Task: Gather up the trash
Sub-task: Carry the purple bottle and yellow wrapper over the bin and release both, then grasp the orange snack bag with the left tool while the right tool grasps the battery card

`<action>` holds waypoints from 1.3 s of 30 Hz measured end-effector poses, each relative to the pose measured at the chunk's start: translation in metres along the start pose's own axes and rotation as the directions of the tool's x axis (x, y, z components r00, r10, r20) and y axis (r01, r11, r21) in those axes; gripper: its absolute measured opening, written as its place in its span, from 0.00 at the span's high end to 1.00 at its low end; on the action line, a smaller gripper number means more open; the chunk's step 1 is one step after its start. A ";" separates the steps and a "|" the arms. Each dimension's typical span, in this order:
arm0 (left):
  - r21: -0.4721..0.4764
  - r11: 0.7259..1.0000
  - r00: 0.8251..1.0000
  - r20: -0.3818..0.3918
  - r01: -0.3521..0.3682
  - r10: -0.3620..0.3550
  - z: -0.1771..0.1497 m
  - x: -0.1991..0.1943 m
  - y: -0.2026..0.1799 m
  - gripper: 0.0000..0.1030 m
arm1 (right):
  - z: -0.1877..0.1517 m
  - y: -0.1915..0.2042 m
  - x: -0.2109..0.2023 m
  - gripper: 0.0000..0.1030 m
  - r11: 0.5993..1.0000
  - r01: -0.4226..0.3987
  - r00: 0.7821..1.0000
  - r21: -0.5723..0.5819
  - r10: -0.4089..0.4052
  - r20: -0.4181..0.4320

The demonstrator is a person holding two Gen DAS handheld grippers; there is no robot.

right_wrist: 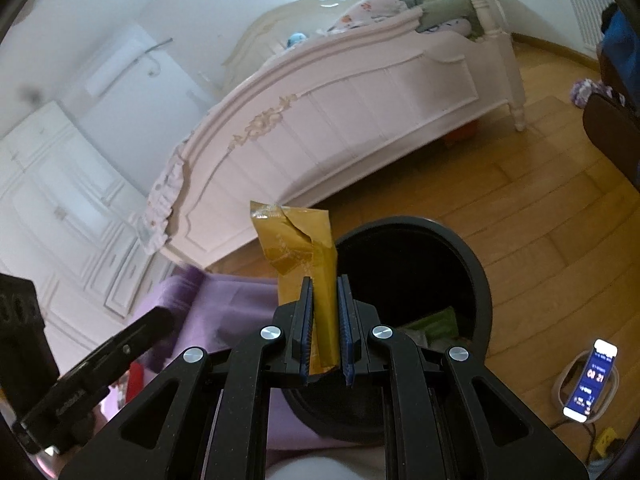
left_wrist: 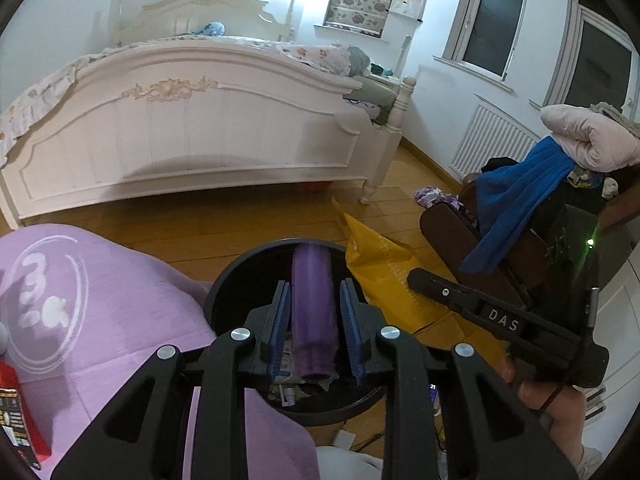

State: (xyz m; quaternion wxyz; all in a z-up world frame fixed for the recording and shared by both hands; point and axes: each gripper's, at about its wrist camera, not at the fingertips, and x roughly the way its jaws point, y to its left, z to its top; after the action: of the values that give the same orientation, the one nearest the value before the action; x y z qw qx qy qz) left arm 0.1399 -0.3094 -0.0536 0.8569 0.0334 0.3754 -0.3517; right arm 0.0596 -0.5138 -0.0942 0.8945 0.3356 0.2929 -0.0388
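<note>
I'm working in a home bedroom: a white carved bed (left_wrist: 192, 128) with floral bedding fills the room, a wall radiator (left_wrist: 492, 142) sits under the windows (left_wrist: 492, 26), white panelled wardrobes (right_wrist: 60, 200) line one wall, and clothes are heaped on a chair (left_wrist: 516, 200) over the wooden floor (right_wrist: 540, 208).

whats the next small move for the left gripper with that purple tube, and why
Probably just pull the left gripper back a little. Its jaws stand apart from the purple tube, which looks blurred as if dropping into the black bin directly below, so the release seems done. The right gripper holds the yellow wrapper beside the bin.
</note>
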 end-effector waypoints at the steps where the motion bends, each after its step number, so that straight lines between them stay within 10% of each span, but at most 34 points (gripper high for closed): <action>1: -0.001 1.000 1.000 0.000 -0.001 0.001 0.000 0.000 0.000 0.57 | -0.001 -0.001 0.000 0.79 1.000 0.003 1.000 0.000 -0.003 -0.001; 2: 0.000 1.000 1.000 0.006 -0.007 0.007 -0.001 -0.002 -0.001 0.41 | -0.001 -0.003 -0.001 0.55 1.000 0.007 1.000 0.007 -0.007 0.001; 5: 0.021 1.000 0.999 0.036 -0.023 0.022 0.000 -0.011 -0.003 0.33 | -0.002 -0.006 -0.010 0.28 0.998 -0.026 0.999 0.057 0.024 0.035; 20: -0.209 0.966 0.976 0.122 -0.154 0.182 -0.026 -0.106 0.108 0.33 | -0.031 0.102 0.013 0.28 0.977 -0.146 0.986 -0.159 0.130 -0.102; 30: -0.546 0.792 0.910 0.120 -0.273 0.396 -0.066 -0.189 0.287 0.33 | -0.093 0.232 0.065 0.24 0.874 -0.326 0.919 -0.361 0.203 -0.339; 39: -0.564 0.783 0.942 0.025 -0.263 0.334 -0.064 -0.153 0.358 0.35 | -0.130 0.288 0.107 0.20 0.824 -0.366 0.882 -0.432 0.160 -0.443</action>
State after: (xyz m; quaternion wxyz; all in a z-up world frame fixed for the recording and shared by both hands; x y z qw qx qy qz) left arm 0.2529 0.0680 -0.0718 0.8959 -0.1783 0.3969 -0.0894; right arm 0.1600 -0.1972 -0.0652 0.8710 0.1290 0.4133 0.2323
